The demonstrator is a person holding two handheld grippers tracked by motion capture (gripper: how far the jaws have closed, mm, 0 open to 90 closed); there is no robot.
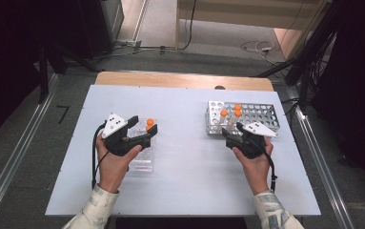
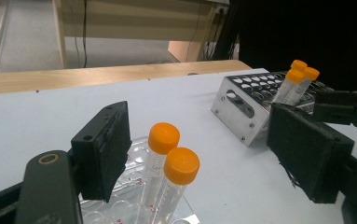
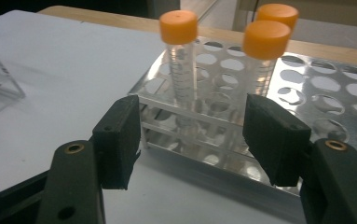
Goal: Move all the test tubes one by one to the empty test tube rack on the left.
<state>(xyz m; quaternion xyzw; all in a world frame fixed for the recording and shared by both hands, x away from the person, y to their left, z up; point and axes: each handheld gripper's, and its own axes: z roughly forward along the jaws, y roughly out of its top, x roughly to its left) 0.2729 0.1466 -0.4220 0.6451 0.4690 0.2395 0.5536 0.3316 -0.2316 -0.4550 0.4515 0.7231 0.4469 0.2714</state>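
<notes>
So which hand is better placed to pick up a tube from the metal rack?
Right. The right gripper is open just in front of the metal rack, facing its orange-capped tubes. The left gripper is across the table.

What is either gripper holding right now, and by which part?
Nothing. The left gripper and right gripper both stand open, short of the tubes.

Even, diffuse overhead lighting on the white table (image 1: pixel 189 181); faint shadows, no harsh glare. Surroundings fall dark. All views are soft; near jaws in the gripper views appear slightly blurred.
</notes>
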